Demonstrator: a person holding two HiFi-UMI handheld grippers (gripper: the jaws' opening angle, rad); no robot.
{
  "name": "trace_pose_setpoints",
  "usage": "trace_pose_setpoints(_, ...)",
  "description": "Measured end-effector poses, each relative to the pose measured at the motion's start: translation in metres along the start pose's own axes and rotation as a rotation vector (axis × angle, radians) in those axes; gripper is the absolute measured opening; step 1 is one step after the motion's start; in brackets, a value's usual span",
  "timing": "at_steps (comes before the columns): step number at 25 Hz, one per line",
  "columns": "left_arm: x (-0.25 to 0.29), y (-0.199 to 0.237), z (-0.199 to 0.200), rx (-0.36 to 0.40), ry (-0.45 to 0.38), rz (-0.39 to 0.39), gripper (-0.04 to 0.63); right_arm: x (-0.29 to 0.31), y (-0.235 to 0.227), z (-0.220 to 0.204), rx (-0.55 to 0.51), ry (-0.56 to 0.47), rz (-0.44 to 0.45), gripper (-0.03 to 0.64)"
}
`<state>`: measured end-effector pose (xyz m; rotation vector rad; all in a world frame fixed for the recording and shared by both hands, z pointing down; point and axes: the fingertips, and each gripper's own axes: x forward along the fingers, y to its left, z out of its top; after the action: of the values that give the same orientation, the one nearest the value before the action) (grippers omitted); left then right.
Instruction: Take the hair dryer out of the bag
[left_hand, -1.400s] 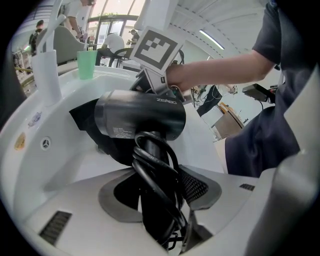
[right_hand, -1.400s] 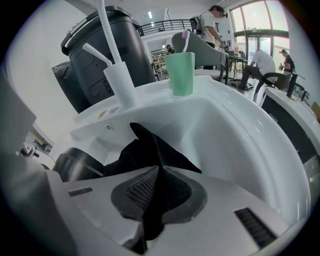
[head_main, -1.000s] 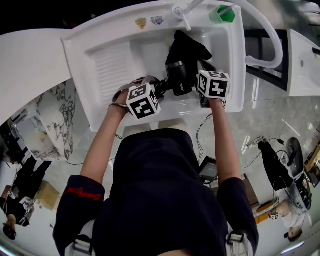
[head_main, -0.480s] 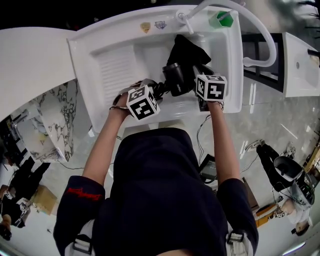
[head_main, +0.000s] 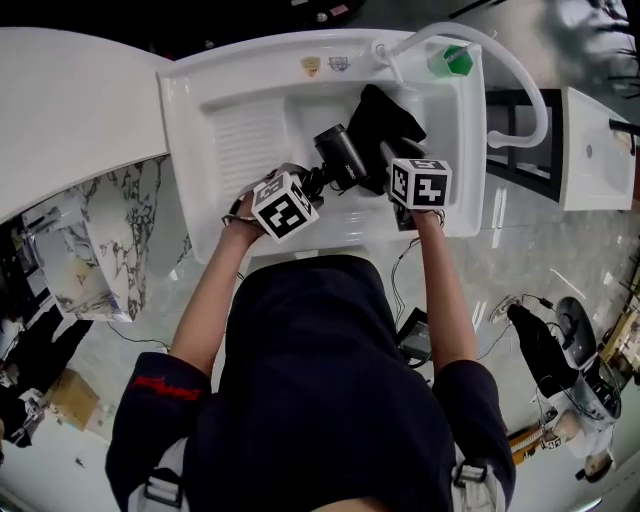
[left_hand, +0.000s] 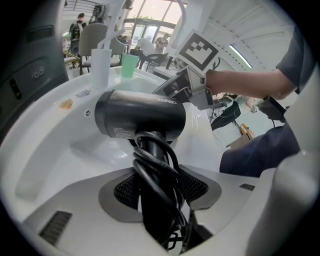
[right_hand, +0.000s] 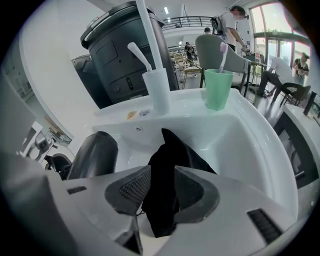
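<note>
The black hair dryer (head_main: 338, 155) is out of the black bag (head_main: 388, 122) and hangs over the white sink (head_main: 250, 130). My left gripper (head_main: 318, 180) is shut on its handle (left_hand: 152, 170), which has the cord wound round it; the barrel (left_hand: 140, 119) lies crosswise above the jaws. My right gripper (head_main: 392, 168) is just right of the dryer, and its jaws are opening. The limp bag (right_hand: 167, 170) lies in the basin and shows in the gap between the right pads, which do not press on it. The dryer's barrel (right_hand: 92, 155) is to its left.
A green cup (head_main: 452, 60) with a toothbrush and a white cup (right_hand: 157, 90) stand on the sink's back rim. A white hose (head_main: 520, 70) arches over the right corner. The washboard ribs (head_main: 232, 150) fill the basin's left side. A second white basin (head_main: 600, 150) stands to the right.
The dryer has come left and up, clear of the bag, and its barrel has swung round. The right jaws have opened and let the bag go; both hands rose slightly.
</note>
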<state>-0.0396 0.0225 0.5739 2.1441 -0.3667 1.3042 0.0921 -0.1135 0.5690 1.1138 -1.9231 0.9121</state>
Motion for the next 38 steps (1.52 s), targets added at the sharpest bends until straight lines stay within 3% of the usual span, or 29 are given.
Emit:
trace_pose_setpoints(8, -0.012, 0.026, -0.015, -0.143, -0.039, 0.118, 0.221, 0.004, 0.027, 0.026, -0.051, -0.031, 0.036, 0.14)
trace_pose_setpoints(15, -0.023, 0.051, -0.037, -0.33, -0.068, 0.209, 0.221, 0.016, 0.051, 0.037, -0.104, -0.015, 0.092, 0.14)
trace_pose_setpoints(27, -0.036, 0.077, -0.075, -0.613, -0.073, 0.293, 0.221, 0.038, 0.085, 0.033, -0.139, 0.034, 0.173, 0.14)
trace_pose_setpoints(38, -0.048, 0.11, -0.084, -0.864, -0.173, 0.362, 0.221, 0.041, 0.097, 0.023, -0.168, 0.071, 0.202, 0.14)
